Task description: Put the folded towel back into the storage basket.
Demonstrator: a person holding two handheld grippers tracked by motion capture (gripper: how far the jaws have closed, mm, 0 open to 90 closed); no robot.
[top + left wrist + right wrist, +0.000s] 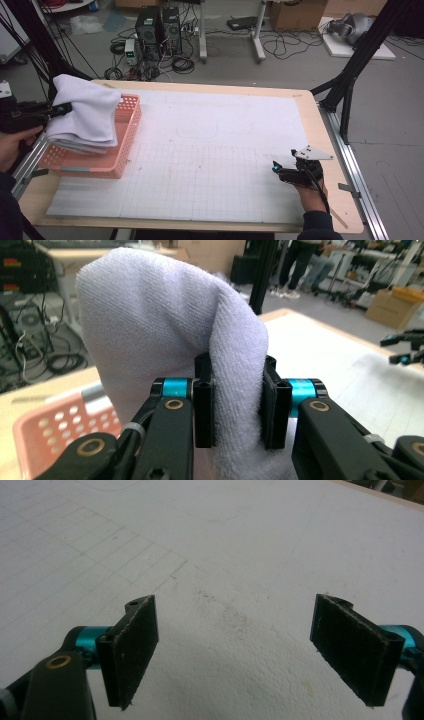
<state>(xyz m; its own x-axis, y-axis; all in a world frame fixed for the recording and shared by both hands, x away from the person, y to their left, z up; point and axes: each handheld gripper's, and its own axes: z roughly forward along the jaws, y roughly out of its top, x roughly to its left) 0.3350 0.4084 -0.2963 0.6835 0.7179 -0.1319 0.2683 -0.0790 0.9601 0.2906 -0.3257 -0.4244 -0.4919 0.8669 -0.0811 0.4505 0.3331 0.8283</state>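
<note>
Two claws: left claw pinches towel, right claw wide

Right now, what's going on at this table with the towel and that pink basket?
A person is working with a hand-held gripper in each hand. The left gripper is clamped on a fold of a white towel, holding it up over the pink plastic basket at the table's left edge. The right gripper rests with its jaws wide apart and nothing between them, low over the white gridded mat near the table's right side.
</note>
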